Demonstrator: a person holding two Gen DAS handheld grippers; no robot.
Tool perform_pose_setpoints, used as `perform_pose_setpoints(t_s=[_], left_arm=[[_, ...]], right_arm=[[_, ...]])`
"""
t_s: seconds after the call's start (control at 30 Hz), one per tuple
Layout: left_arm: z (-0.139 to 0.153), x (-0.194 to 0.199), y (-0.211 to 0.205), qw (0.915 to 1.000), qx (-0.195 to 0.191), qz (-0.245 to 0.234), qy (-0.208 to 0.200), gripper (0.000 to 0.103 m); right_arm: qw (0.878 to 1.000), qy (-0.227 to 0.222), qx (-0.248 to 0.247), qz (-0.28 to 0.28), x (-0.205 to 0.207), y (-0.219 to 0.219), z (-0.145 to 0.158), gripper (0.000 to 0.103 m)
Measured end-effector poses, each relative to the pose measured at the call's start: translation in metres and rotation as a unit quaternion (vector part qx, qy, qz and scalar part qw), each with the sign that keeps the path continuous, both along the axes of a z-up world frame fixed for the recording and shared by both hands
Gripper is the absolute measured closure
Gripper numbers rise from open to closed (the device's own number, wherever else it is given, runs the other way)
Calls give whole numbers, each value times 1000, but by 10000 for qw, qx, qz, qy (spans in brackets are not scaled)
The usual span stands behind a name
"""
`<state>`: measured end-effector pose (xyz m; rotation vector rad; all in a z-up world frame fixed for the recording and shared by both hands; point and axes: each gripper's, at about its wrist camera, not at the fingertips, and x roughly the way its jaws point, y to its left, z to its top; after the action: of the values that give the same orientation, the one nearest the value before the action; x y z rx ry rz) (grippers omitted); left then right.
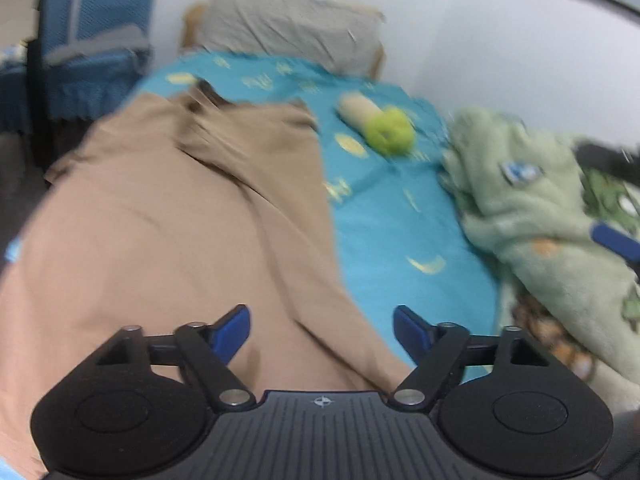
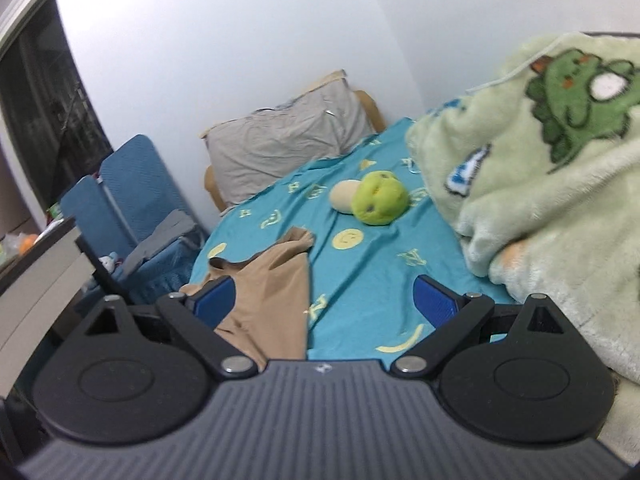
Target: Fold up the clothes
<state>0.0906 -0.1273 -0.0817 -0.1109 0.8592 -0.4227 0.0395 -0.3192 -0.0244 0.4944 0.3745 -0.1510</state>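
Observation:
A tan garment (image 1: 168,216) lies spread and creased on the teal bedsheet (image 1: 392,216), filling the left of the blurred left wrist view. My left gripper (image 1: 322,330) is open and empty, just above the garment's near right part. In the right wrist view the garment (image 2: 272,288) lies left of centre on the sheet (image 2: 368,256). My right gripper (image 2: 324,300) is open and empty above the sheet, its left finger over the garment's edge. The right gripper's blue finger (image 1: 616,240) shows at the far right of the left wrist view.
A green and beige plush toy (image 2: 374,196) lies on the sheet beyond the garment. A pale green dinosaur blanket (image 2: 552,176) is heaped along the right side. A grey pillow (image 2: 288,140) leans at the head by the white wall. A blue chair (image 2: 136,208) stands left of the bed.

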Motion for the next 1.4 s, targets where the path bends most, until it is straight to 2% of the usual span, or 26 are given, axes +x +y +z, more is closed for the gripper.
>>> perform_pose_setpoints(t_s=[0.1, 0.2, 0.27, 0.3, 0.33, 0.4, 0.43, 0.53, 0.63, 0.73, 0.77, 0.93, 1.0, 1.17, 1.23, 1.33, 1.4], left_arm=[[-15, -2, -30, 9992, -204, -238, 231, 34], [-33, 0, -53, 9988, 142, -359, 297, 43], [-46, 4, -65, 9974, 486, -412, 339, 55], [-53, 7, -69, 9961, 668, -472, 340, 65], [-60, 11, -71, 9947, 820, -526, 338, 81], [-64, 15, -66, 9937, 901, -587, 312, 91], [-65, 17, -62, 9936, 899, -608, 312, 95], [-54, 22, -39, 9965, 398, -555, 488, 98], [-43, 28, -6, 9955, -201, -492, 785, 99], [-38, 40, 36, 9876, -815, -398, 1279, 98], [-39, 45, 49, 9845, -909, -364, 1453, 98], [-47, 57, 103, 9863, -467, 62, 1579, 99], [-51, 57, 117, 9856, -452, 190, 1615, 99], [-46, 51, 119, 9838, -658, 190, 1654, 79], [-42, 47, 114, 9834, -736, 151, 1649, 52], [-33, 38, 92, 9842, -775, 1, 1591, 44], [-32, 31, 73, 9865, -538, -51, 1544, 41]], right_arm=[[9998, 86, 164, -100, -2, -14, -5, 6], [9991, 116, 375, -146, -1, -22, -10, 6], [9989, 159, 417, -147, 1, -22, -13, 6], [9989, 177, 420, -121, 1, -21, -14, 6], [9989, 192, 417, -98, 3, -20, -14, 6], [9991, 219, 337, -107, 4, -19, -15, 6], [9993, 233, 278, -133, 4, -18, -14, 6], [9993, 261, 212, -189, 4, -17, -15, 6], [9988, 255, 371, -210, 2, -21, -16, 6], [9985, 307, 370, -266, 2, -21, -16, 6], [9985, 322, 351, -276, 3, -21, -16, 6], [9981, 423, 428, -160, 8, -17, -19, 6], [9978, 457, 466, -111, 9, -15, -20, 6], [9974, 534, 485, -50, 12, -11, -22, 6], [9971, 573, 495, -27, 13, -11, -23, 6], [9968, 628, 493, -2, 15, -9, -24, 6], [9966, 661, 485, 10, 17, -8, -25, 6]])
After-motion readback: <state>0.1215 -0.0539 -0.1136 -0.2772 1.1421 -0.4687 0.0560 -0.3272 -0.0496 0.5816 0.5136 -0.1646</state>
